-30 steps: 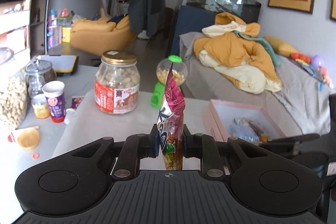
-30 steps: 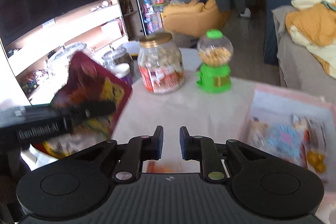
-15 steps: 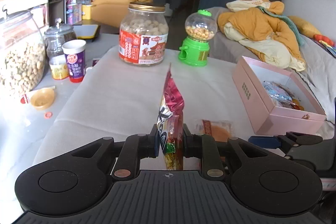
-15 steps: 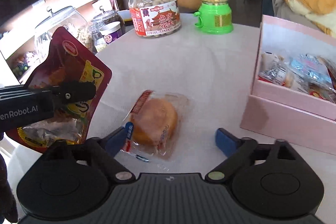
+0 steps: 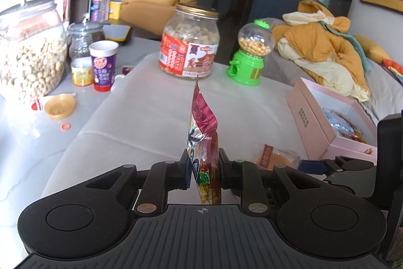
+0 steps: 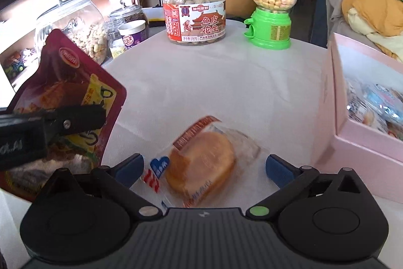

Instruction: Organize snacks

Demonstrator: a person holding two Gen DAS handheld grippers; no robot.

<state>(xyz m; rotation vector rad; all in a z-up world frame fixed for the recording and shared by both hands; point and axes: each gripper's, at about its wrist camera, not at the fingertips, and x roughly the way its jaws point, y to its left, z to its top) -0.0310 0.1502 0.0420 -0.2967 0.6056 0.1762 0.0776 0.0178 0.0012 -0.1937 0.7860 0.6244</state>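
Jaws of the left gripper (image 5: 203,169) are clamped on the lower part of a dark red snack pouch (image 5: 204,140), which stands on edge between the pads and rises above them, seen edge-on in the left wrist view and flat-on at the left of the right wrist view. Jaws of the right gripper (image 6: 204,167) have just been opening and stand spread wide, blue pads (image 6: 278,169) on either side of a clear-wrapped round bun (image 6: 201,160); the pads are apart from the wrapper and do not press on it. Bun lies flat on the white cloth (image 6: 214,82) near the front edge of the table, just beside the left front corner of the pink box (image 6: 362,150). Pink box sits open at the right edge of the cloth and holds several wrapped snacks (image 6: 377,105). At the far edge of the cloth stand a gold-lidded peanut jar with a red label (image 6: 195,6) and, to its right, a green candy dispenser with a clear globe (image 6: 272,9), near each other but not touching. Off the cloth, on the grey tabletop at the left, are a large glass jar of peanuts (image 5: 27,54), a smaller glass jar (image 5: 84,38), a purple paper cup (image 5: 103,64) and a small yellow dish (image 5: 60,106).
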